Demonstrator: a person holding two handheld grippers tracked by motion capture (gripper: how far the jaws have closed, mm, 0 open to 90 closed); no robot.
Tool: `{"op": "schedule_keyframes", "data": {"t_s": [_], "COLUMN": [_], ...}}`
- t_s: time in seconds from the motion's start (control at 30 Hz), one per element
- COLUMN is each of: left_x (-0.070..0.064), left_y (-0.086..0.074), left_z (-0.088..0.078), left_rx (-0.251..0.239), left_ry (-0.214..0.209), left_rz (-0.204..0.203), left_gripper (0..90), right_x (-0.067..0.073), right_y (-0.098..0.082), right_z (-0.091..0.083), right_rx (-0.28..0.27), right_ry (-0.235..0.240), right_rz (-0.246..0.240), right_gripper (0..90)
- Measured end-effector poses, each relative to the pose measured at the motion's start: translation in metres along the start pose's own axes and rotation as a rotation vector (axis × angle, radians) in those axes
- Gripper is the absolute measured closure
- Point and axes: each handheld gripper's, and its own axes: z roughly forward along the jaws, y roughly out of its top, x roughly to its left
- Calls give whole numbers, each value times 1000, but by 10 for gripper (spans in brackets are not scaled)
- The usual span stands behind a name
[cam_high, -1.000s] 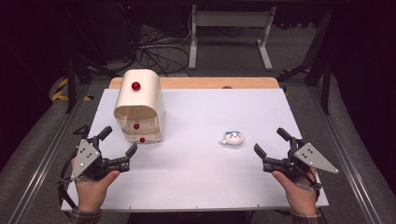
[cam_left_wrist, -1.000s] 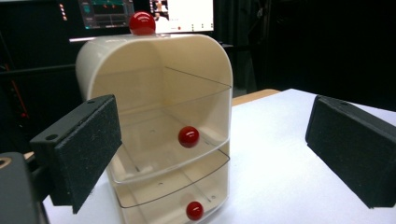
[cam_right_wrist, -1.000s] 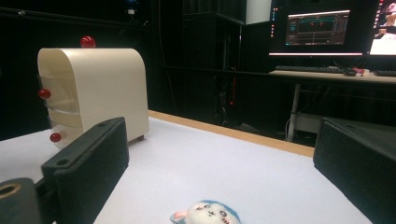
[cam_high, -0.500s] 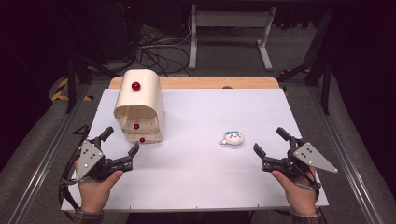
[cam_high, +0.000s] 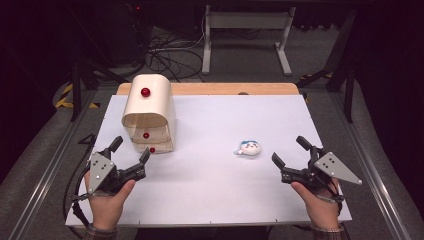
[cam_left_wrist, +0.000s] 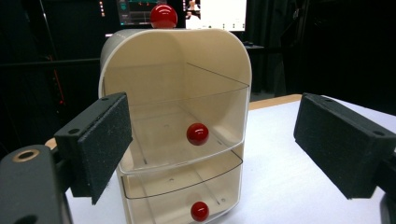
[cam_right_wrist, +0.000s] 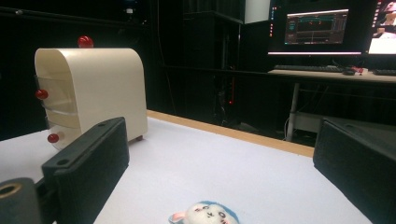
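A cream drawer cabinet (cam_high: 149, 112) with clear drawers and red knobs stands at the table's left; its front faces me in the left gripper view (cam_left_wrist: 175, 121). A small white and blue plush toy (cam_high: 248, 148) lies right of centre, and it sits low between the jaws in the right gripper view (cam_right_wrist: 204, 213). My left gripper (cam_high: 131, 151) is open just in front of the cabinet, apart from it. My right gripper (cam_high: 290, 150) is open to the right of the toy, holding nothing. The cabinet's side (cam_right_wrist: 91, 88) stands far left in the right gripper view.
The white table sheet (cam_high: 210, 190) has a wooden strip (cam_high: 210, 89) along its far edge. Metal rails run along both table sides. A desk frame and cables lie on the floor beyond. Monitors (cam_right_wrist: 317, 28) glow in the dark background.
Both hands have drifted only slightly; the grippers stay open and nothing on the table has moved.
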Motion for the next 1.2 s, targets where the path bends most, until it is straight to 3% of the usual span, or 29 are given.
{"op": "schedule_keyframes", "data": {"t_s": [0.43,0.87,1.2], "left_x": [-6,-18,-27], "left_y": [-2,-5,-7], "left_z": [3,9,14], "left_rx": [5,0,9], "left_ry": [93,114,157], "left_rz": [-5,-8,-14], "left_gripper": [135,138,154], "right_x": [0,2,1], "right_y": [1,1,2], "right_z": [-1,0,-2], "right_rx": [-3,-4,-8], "right_ry": [-2,-4,-6], "right_rz": [0,0,8], "right_gripper": [44,47,47]}}
